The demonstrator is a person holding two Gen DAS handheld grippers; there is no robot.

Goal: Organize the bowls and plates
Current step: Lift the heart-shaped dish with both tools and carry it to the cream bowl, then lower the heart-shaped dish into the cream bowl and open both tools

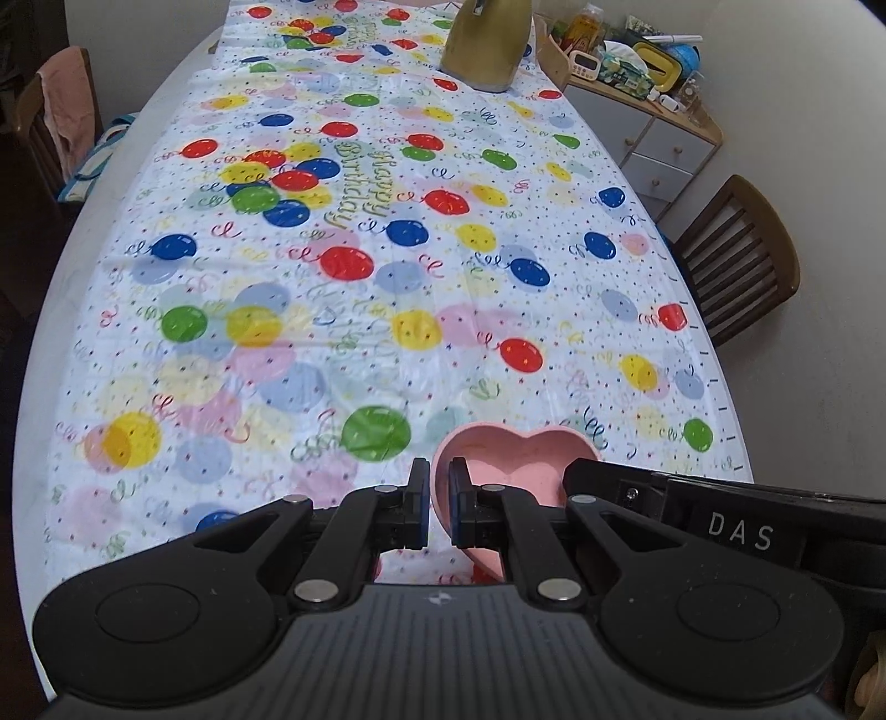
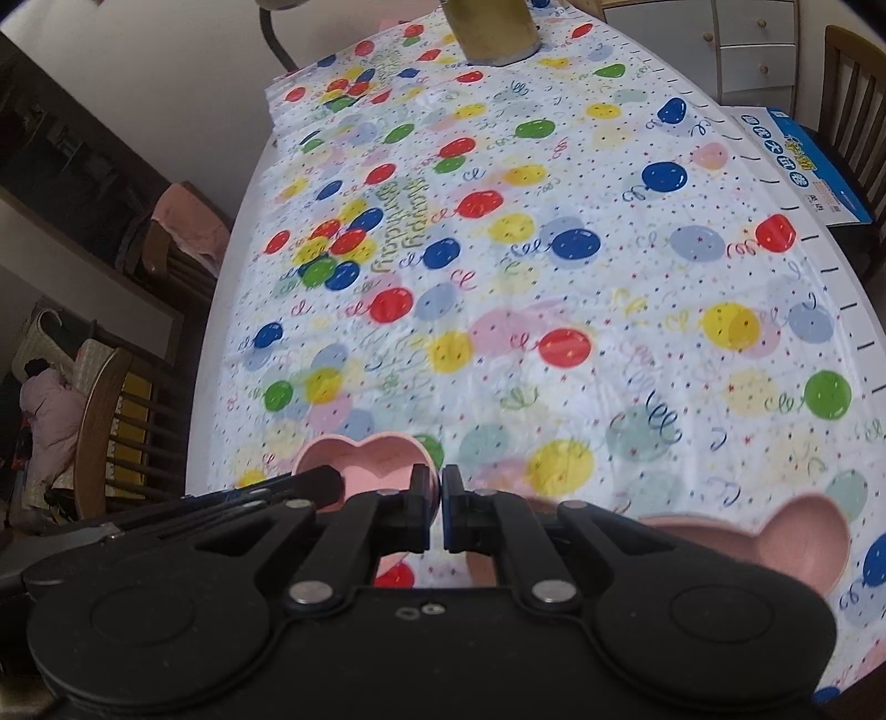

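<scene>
A small pink heart-shaped bowl point(image 1: 518, 459) is held over the near part of the balloon-print table. My left gripper point(image 1: 439, 507) is shut on its left rim. The same bowl shows in the right wrist view point(image 2: 368, 459), where my right gripper point(image 2: 441, 509) is shut on its right rim. The right gripper's body reaches in from the right in the left wrist view point(image 1: 692, 515). A larger pink heart-shaped plate point(image 2: 775, 543) lies on the table just right of and below my right gripper, partly hidden by it.
A gold lamp base point(image 1: 487, 44) stands at the table's far end. Wooden chairs stand at the right point(image 1: 736, 255) and left point(image 2: 111, 421). A cluttered drawer unit point(image 1: 637, 83) is beyond the far right corner. A blue box point(image 2: 797, 160) lies on a chair.
</scene>
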